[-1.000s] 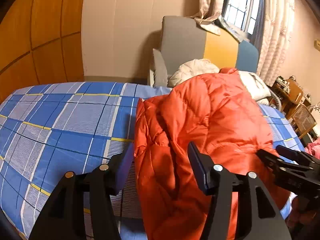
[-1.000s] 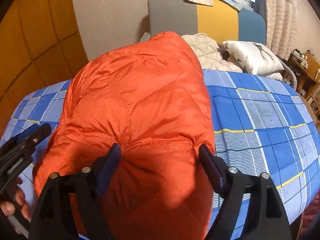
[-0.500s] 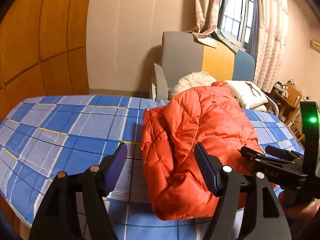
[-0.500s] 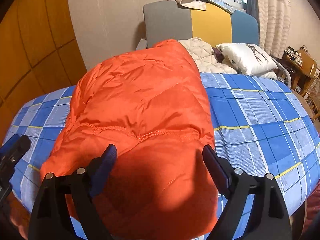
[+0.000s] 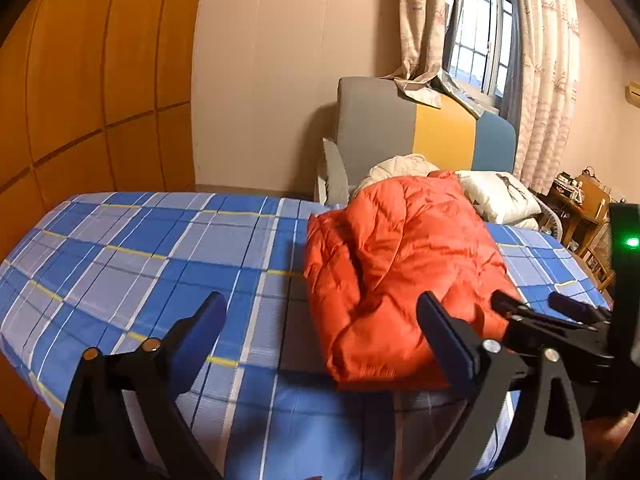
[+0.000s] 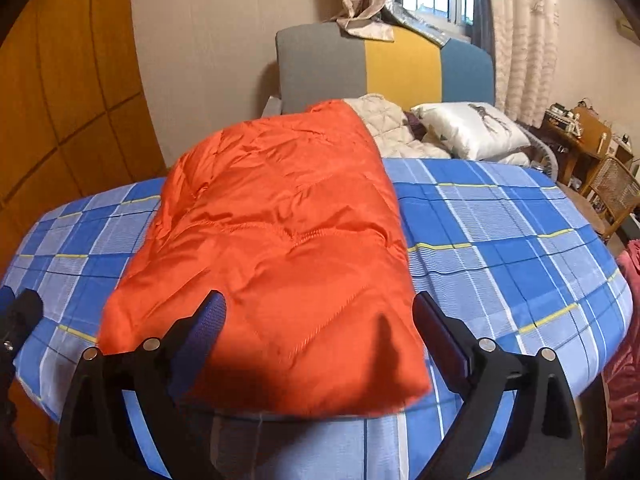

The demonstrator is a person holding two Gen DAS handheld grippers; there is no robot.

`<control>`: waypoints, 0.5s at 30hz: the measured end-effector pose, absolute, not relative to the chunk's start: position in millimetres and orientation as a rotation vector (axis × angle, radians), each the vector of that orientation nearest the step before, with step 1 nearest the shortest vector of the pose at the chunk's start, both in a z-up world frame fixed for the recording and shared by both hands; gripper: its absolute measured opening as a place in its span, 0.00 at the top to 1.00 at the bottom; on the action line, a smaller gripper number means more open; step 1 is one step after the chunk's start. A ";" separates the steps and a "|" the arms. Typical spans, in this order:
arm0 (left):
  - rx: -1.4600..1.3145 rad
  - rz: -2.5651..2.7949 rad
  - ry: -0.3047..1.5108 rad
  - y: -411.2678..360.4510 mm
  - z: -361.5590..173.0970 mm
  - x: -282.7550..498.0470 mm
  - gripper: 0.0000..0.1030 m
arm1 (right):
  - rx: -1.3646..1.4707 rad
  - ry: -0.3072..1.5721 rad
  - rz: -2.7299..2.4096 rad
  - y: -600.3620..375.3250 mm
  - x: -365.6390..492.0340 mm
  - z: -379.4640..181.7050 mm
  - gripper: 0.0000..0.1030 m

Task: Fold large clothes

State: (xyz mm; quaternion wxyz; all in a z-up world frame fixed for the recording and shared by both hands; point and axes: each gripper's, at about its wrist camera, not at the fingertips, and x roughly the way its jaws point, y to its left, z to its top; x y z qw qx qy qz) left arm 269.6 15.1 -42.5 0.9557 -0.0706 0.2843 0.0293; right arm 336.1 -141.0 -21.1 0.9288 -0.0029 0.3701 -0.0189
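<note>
An orange quilted down jacket [image 5: 400,264] lies folded in a thick bundle on the blue plaid bed cover [image 5: 152,256]; it also shows in the right wrist view [image 6: 280,256]. My left gripper [image 5: 320,320] is open and empty, held above the bed's near edge to the jacket's left. My right gripper [image 6: 318,316] is open and empty, just short of the jacket's near end. The right gripper also shows at the right of the left wrist view [image 5: 548,312].
A grey, yellow and blue chair [image 6: 384,68] stands behind the bed with a beige quilted garment [image 6: 384,124] and a white pillow [image 6: 472,128] on it. Wooden wall panels [image 5: 80,92] are at the left. A cluttered wooden side table [image 6: 580,132] stands at the right.
Both grippers have drawn back from the jacket toward the bed's near edge and risen. The jacket lies still on the bed, and more of the cover shows.
</note>
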 end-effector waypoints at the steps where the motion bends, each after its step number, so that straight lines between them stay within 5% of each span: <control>1: -0.143 0.061 0.580 16.3 -43.3 264.0 0.07 | -0.003 0.748 -0.042 -141.2 329.0 -19.2 0.05; 15: -0.090 0.089 0.517 6.6 -32.2 186.1 0.02 | 0.040 0.651 -0.081 -148.8 225.0 10.7 0.03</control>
